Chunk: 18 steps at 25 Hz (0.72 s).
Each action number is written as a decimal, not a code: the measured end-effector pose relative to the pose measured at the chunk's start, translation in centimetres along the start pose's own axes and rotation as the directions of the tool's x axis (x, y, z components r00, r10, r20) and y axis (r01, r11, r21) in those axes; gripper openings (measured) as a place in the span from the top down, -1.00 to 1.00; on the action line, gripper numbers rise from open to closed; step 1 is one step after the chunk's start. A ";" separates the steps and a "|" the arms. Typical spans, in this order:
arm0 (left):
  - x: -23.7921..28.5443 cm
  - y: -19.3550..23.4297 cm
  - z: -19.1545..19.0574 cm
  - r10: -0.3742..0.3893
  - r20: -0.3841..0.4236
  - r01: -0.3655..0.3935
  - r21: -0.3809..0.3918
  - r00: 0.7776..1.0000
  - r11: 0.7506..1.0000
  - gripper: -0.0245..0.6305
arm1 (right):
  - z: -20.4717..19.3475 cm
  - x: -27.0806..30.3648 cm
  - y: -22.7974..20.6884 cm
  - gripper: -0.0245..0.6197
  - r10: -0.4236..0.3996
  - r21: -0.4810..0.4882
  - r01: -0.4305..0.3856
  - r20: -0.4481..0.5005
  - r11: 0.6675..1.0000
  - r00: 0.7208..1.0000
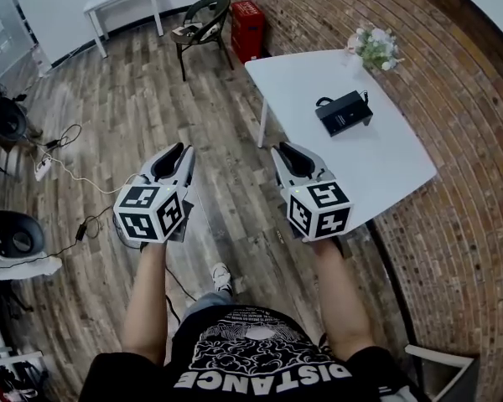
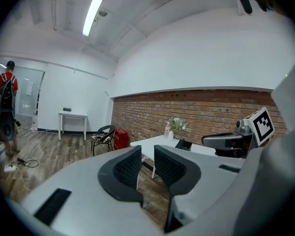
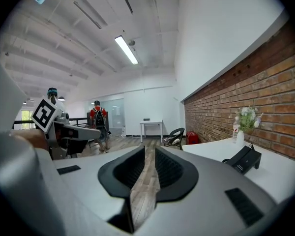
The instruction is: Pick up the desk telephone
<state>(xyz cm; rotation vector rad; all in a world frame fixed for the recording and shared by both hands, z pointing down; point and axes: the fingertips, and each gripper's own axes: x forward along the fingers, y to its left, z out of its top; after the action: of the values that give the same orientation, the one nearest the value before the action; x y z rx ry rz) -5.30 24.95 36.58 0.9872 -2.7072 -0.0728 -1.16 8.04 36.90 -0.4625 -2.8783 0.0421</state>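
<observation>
Nearby, flowers [image 1: 375, 46] near desk telephone [image 1: 344, 112], chair [image 1: 203, 21] beyond

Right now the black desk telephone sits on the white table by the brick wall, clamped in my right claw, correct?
Not clamped. The desk telephone does sit on the white table by the brick wall, but the right claw is short of it and empty, as the head view shows.

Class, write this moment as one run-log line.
phase: pre-grasp | left gripper: open, empty | right gripper: open, empty | desk telephone: untouched on white table
</observation>
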 end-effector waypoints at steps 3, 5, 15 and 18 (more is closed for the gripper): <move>2.2 2.2 0.7 -0.025 -0.007 0.025 -0.013 1.000 1.000 0.67 | 0.6 2.5 -0.6 0.75 -0.025 0.007 0.025 -0.006 1.000 1.000; 3.5 3.5 1.1 -0.045 -0.009 0.045 -0.015 0.999 0.999 0.65 | 0.9 4.0 -0.9 0.72 -0.041 0.012 0.041 -0.008 0.999 0.999; 8.8 8.4 2.3 -0.134 -0.030 0.134 -0.019 0.990 0.991 0.43 | 2.4 10.4 -1.3 0.45 -0.094 0.029 0.094 0.001 0.995 0.996; 9.8 9.0 2.5 -0.146 -0.027 0.146 -0.017 0.989 0.989 0.37 | 2.5 11.2 -1.6 0.35 -0.108 0.023 0.108 0.001 0.994 0.994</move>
<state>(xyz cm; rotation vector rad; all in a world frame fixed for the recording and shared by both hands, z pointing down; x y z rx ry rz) -18.85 25.49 37.56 1.1720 -2.6016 -0.1053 -12.57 10.09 36.98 -0.3025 -2.8968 0.0582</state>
